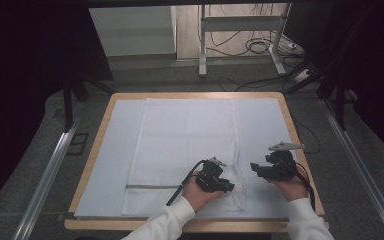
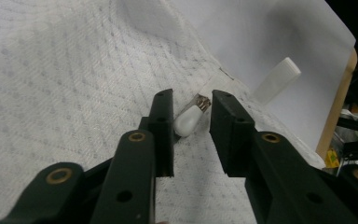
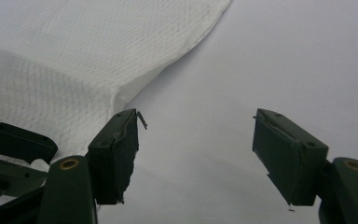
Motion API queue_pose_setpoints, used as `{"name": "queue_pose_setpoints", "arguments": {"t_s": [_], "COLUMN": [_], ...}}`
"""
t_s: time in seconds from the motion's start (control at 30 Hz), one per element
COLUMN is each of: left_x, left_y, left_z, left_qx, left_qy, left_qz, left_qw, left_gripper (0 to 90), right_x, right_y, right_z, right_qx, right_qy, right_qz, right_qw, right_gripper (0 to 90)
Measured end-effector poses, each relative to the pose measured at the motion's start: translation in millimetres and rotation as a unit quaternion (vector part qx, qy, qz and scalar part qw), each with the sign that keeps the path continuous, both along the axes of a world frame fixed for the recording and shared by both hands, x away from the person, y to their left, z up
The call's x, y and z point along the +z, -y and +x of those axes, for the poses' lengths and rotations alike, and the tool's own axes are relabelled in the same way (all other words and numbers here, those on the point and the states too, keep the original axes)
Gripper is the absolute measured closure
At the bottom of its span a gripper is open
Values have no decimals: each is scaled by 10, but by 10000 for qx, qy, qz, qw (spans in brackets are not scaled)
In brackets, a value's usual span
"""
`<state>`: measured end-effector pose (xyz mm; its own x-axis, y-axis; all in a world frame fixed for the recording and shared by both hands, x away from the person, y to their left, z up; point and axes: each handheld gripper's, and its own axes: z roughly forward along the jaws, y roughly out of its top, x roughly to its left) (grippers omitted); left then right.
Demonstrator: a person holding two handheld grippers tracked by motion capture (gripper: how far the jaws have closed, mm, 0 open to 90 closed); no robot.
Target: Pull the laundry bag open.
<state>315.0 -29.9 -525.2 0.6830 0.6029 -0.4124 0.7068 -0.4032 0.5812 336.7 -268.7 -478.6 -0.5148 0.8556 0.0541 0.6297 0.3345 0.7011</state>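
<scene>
A white mesh bag [image 1: 185, 135] lies flat on a pale sheet [image 1: 265, 125] on the table. A grey zipper line [image 1: 152, 186] runs across its near end. My left gripper [image 1: 228, 187] rests low on the bag's near right corner. In the left gripper view its jaws [image 2: 191, 100] stand either side of a small white zipper pull [image 2: 189, 119]; the pull lies against one jaw, with a gap to the other. My right gripper [image 1: 256, 168] hovers just right of the bag, wide open over bare sheet [image 3: 261, 56] with nothing between its jaws [image 3: 196, 121]. The bag's edge [image 3: 121, 88] lies to its left.
A white oblong piece [image 2: 277, 79] lies on the sheet beyond the bag's corner, near the wooden table edge [image 2: 338, 107]. The table rim [image 1: 95, 150] frames the sheet. Metal rails [image 1: 50, 170] flank the table; a stand and cables [image 1: 252, 47] are behind it.
</scene>
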Motion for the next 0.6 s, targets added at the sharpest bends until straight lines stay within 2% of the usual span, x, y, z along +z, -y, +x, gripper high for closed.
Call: {"name": "queue_pose_setpoints", "arguments": {"t_s": [0.2,0.33,0.6], "left_x": [1,9,7], "left_y": [23,69,65], "left_z": [-41,-93,-76], "left_qx": [13,-9,-7], "left_qy": [250,546,496], "left_qz": [153,338,295], "left_qw": [9996,9979,9983], "left_gripper": [755,760,787], "right_x": [-2,-2,-1], "right_y": [-1,0,0], "right_z": [1,1,-1], "right_qx": [-5,-7,-7], "right_qy": [-3,-9,-2], "right_qz": [2,6,3], "right_qw": [10000,10000,10000], "right_gripper": [307,307,307]}}
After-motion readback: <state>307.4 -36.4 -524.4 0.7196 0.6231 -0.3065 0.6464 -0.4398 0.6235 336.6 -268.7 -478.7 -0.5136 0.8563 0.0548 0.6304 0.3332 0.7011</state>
